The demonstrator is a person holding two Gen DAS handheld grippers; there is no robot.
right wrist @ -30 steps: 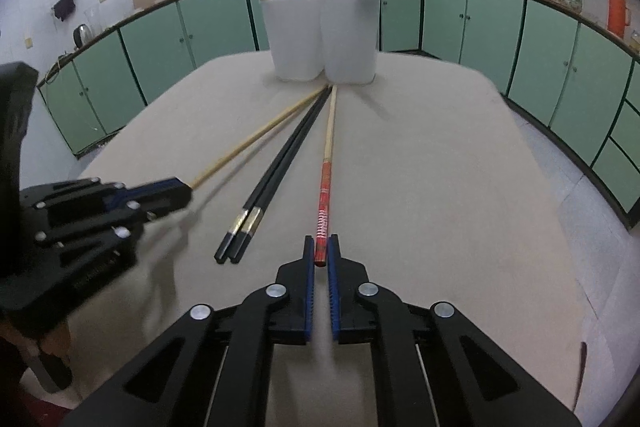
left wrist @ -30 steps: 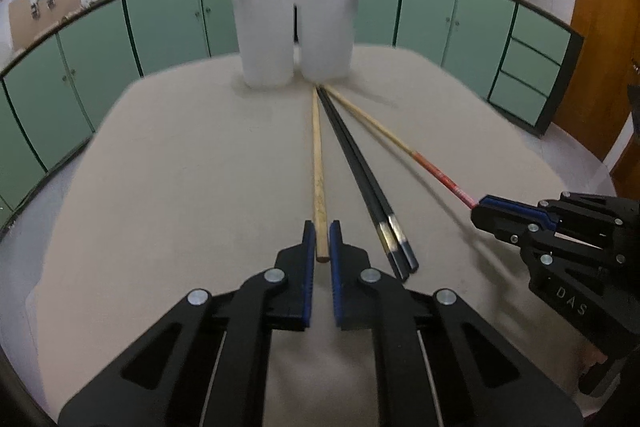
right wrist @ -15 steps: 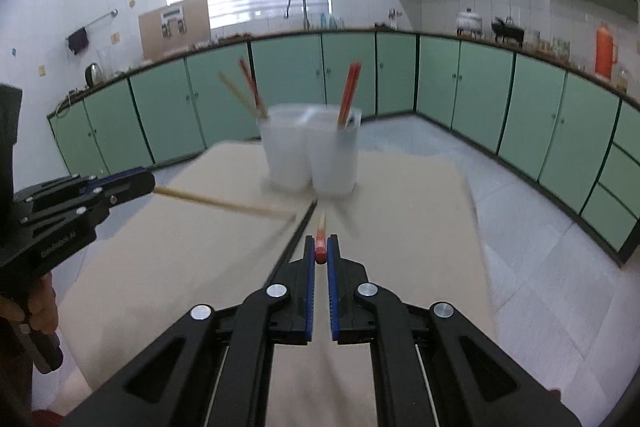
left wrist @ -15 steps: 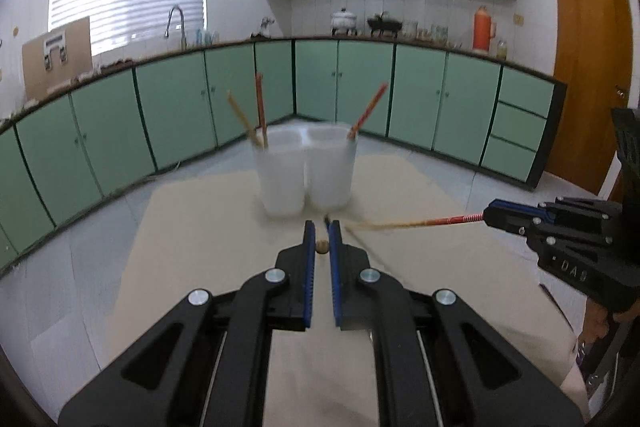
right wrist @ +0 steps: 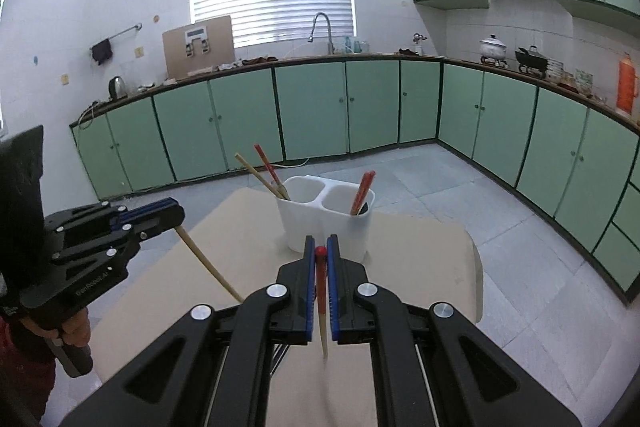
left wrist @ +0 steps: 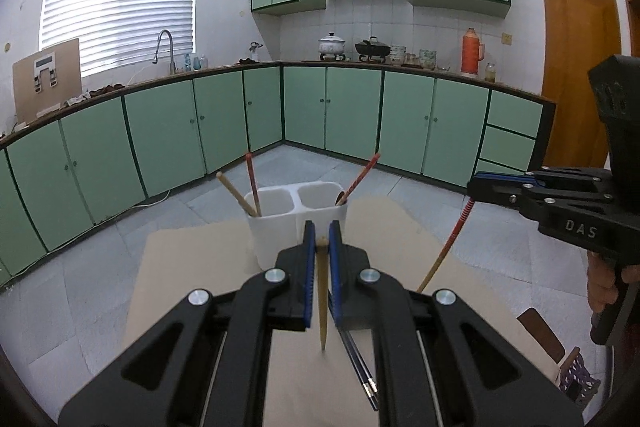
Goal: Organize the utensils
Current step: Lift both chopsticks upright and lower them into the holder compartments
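Observation:
My left gripper is shut on a plain wooden chopstick that hangs tip down above the table. It also shows in the right wrist view. My right gripper is shut on a red-topped chopstick, also hanging tip down; it shows in the left wrist view. A white two-compartment holder stands ahead on the table. Its left cup holds a wooden and a red chopstick, its right cup one red chopstick. A black chopstick pair lies on the table below my left gripper.
The beige table top ends just behind the holder; grey tiled floor and green cabinets lie beyond. A wooden door is at the right. The other gripper's body flanks each view.
Both grippers have lifted their chopsticks off the table and tilted up, so the chopsticks now hang tip down. The holder now appears lower and nearer.

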